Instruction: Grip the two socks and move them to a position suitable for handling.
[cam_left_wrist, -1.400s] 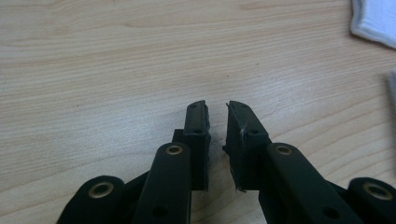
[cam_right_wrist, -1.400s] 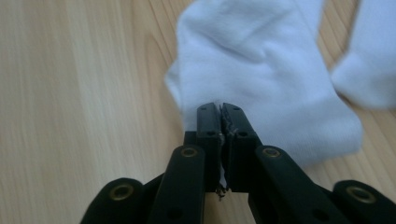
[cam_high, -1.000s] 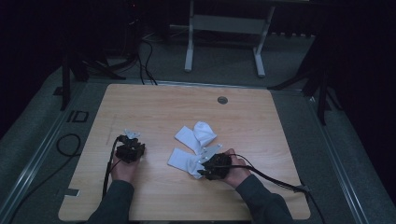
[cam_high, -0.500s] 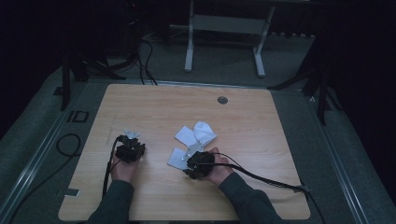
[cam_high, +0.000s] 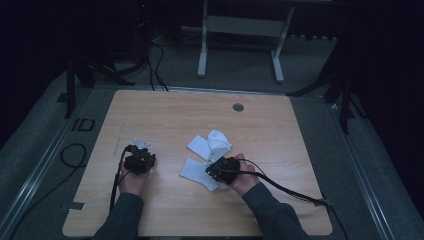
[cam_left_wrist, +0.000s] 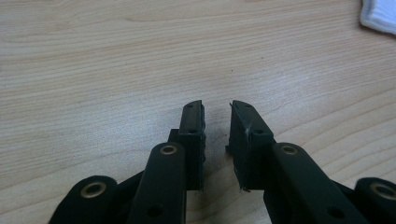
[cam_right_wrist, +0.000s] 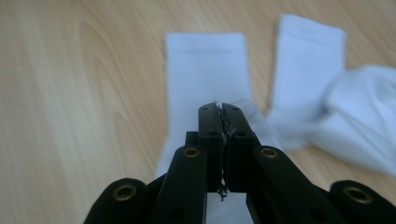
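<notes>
— So, what is the right gripper (cam_right_wrist: 219, 106) doing?
— Its fingers have just been closing. They are now squeezed together over the near sock (cam_right_wrist: 205, 70), and a bit of white cloth looks pinched between them.
— Where is the other sock (cam_right_wrist: 327, 88)?
— Just past the fingers and to their right, lying on the worktop (cam_right_wrist: 70, 93), crumpled at one end.
— And the left gripper (cam_left_wrist: 217, 107)?
— Its fingers stand a little apart and hold nothing. Bare wood lies under them, well apart from the socks.
</notes>
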